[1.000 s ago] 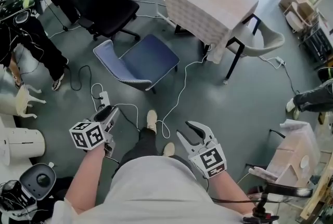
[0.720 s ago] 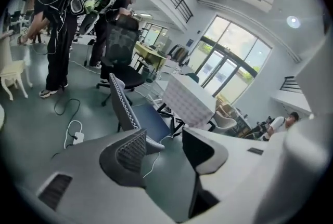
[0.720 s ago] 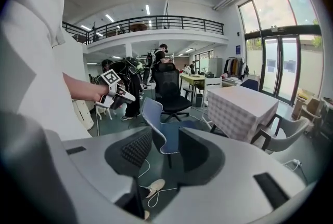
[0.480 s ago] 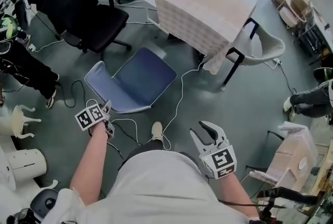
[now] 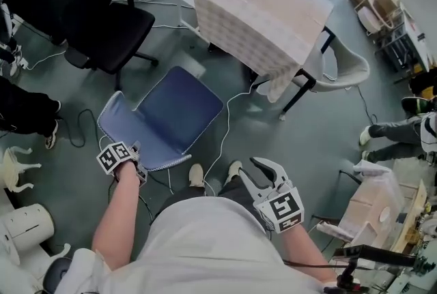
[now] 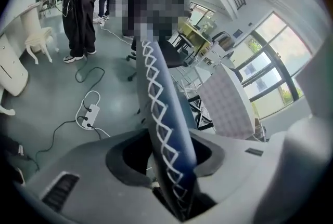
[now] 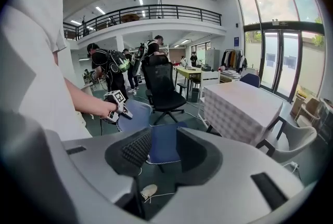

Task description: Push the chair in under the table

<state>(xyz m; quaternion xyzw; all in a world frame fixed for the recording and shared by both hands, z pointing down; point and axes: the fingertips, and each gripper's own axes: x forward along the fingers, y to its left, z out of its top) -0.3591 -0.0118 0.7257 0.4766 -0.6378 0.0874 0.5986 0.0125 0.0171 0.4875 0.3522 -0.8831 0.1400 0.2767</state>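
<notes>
Left gripper [image 5: 132, 152]: jaws straddling the top edge of the backrest [image 6: 162, 108], blue fabric with white zigzag stitching running straight through the gap. Jaws are closing. Dark gap shows either side of the edge, so the pads aren't clamped on it.

Right gripper [image 7: 158, 151]: jaws spread, nothing between them. Through the gap you only see the blue seat [image 7: 162, 141] and, lower down, a light shoe [image 7: 148, 191] on the floor. In the head view it hangs at 5 o'clock from the chair, in front of the person's torso, touching nothing.

Chair [image 5: 171, 110] stands on the grey floor at 11 o'clock from the person, backrest on the near side, seat pointing to 1 o'clock at the table [image 5: 263, 6]. It's not under the table: the seat's far corner is near the cloth-covered tabletop's near edge, with bare floor between.

Around it, head view:
- black office chair [image 5: 102, 20] at 10 o'clock from the blue chair
- pale shell chair [image 5: 347, 69] tucked at the table's 4 o'clock side
- white cable [image 5: 229, 123] runs across the floor from the table's near corner to the person's feet

Left gripper view also shows a power strip [image 6: 89, 112] on the floor at 9 o'clock of the backrest.
</notes>
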